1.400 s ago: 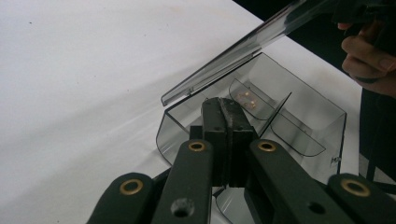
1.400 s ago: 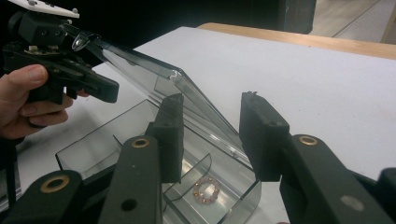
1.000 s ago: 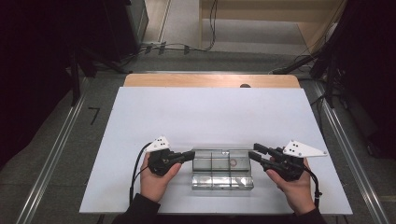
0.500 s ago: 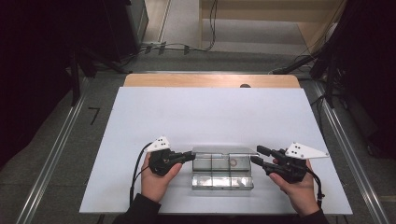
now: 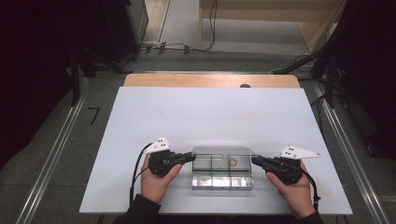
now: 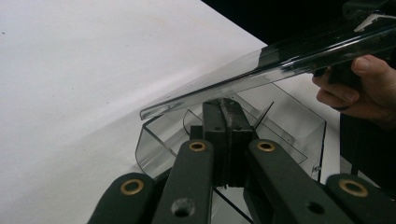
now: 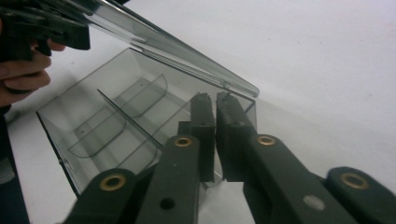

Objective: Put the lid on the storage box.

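Jaws clamp both short ends of the clear box (image 5: 222, 169), its long axis running straight from one gripper to the other.
Left gripper (image 5: 189, 157) pinches the box's left wall under the half-raised lid (image 6: 261, 77); right gripper (image 5: 256, 161), jaws just closing, nips the right wall, having stood apart from it a second ago. Box sits mid-table (image 5: 140, 121), near the front edge.

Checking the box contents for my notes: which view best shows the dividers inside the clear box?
The right gripper view: its dividers stand out under the raised lid. The left gripper view shows them partly behind the tongs; the high view shows faint lines.
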### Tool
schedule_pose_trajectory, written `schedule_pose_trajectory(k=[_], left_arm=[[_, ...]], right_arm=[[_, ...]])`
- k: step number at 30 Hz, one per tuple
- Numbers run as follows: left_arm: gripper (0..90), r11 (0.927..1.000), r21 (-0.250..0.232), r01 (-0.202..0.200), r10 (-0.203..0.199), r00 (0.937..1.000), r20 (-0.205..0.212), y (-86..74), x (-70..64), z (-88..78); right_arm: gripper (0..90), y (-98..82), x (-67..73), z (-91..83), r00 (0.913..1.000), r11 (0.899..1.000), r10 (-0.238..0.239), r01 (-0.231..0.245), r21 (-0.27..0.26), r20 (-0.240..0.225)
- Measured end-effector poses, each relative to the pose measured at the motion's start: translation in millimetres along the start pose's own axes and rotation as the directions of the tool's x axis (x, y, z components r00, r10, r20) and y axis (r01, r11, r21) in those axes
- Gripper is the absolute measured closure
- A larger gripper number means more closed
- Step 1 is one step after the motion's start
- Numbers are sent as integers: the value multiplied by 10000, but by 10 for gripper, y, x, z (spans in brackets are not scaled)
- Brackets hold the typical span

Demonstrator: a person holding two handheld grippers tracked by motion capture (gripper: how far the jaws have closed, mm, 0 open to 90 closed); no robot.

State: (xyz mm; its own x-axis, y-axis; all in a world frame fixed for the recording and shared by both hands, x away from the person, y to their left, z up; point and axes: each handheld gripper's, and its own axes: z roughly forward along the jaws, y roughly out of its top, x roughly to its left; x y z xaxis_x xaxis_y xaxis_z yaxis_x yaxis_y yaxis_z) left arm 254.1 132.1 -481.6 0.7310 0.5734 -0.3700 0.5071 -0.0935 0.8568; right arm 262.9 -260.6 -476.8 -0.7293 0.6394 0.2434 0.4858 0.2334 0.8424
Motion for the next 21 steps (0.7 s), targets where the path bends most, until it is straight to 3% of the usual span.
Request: schedule_pose_trajectory(k=[21], left_arm=[[893, 9996, -129, -231, 233, 9995, 194, -14, -91, -40]], right_arm=[[879, 7, 43, -48, 9997, 9991, -98, 88, -426, -236]])
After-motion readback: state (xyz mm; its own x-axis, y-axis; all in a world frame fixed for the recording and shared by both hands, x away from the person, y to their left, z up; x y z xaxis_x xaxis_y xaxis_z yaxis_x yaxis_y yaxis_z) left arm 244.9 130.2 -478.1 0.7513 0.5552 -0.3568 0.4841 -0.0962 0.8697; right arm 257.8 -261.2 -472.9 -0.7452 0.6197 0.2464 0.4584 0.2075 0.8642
